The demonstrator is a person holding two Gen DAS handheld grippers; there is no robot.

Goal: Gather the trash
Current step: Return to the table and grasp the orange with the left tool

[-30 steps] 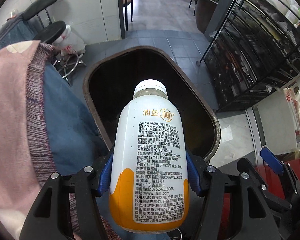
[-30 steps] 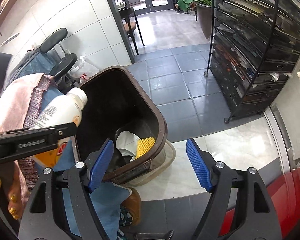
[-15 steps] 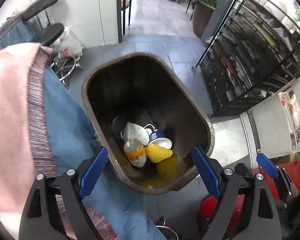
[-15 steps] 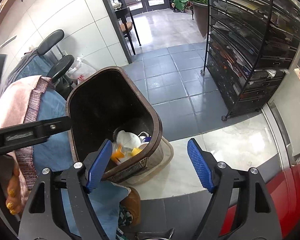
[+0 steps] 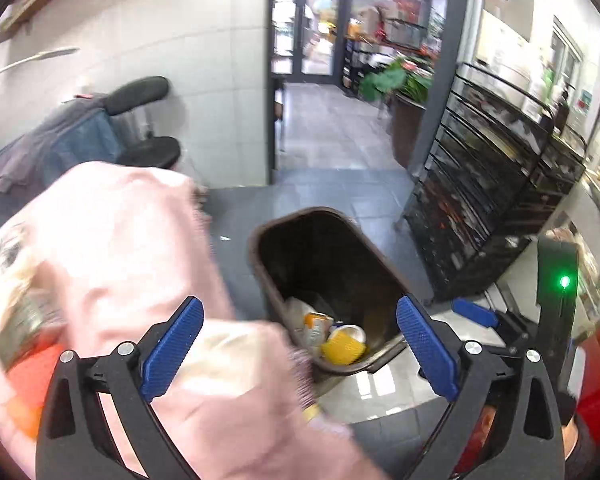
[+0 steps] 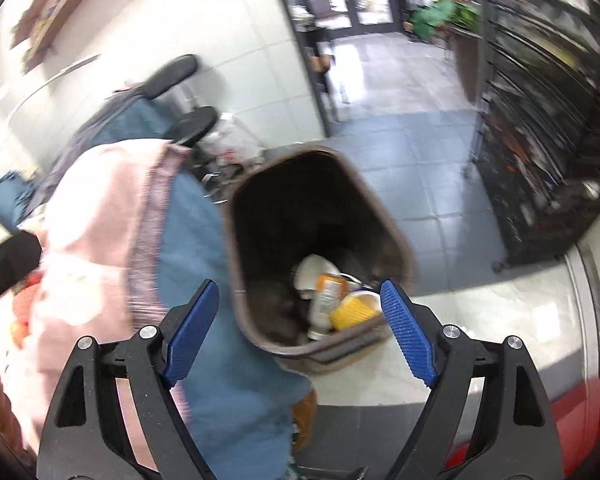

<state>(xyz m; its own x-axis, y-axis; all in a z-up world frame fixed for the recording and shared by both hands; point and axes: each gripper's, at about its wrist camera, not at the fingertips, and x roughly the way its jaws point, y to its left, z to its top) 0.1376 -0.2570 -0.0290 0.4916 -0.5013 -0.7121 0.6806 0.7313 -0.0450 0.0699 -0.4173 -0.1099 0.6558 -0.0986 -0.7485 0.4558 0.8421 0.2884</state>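
A dark brown trash bin (image 5: 312,216) stands on the floor, and it also shows in the right wrist view (image 6: 260,184). Inside lie the white and orange drink bottle (image 6: 327,294), a yellow mesh item (image 6: 354,312) and white trash. The bottle also shows in the left wrist view (image 5: 315,327). My left gripper (image 5: 298,344) is open and empty, raised above and behind the bin. My right gripper (image 6: 300,328) is open and empty above the bin's near rim. Both views are motion blurred.
The person's pink sleeve (image 5: 112,248) and blue jeans (image 6: 204,280) fill the left. A black wire rack (image 5: 492,208) stands at the right. A black stool (image 6: 192,120) is behind the bin. A red surface (image 6: 580,420) lies at lower right.
My left gripper opened and dropped the bottle into the bin, then pulled up and back. Both cameras have tilted up, so the bin looks farther away.
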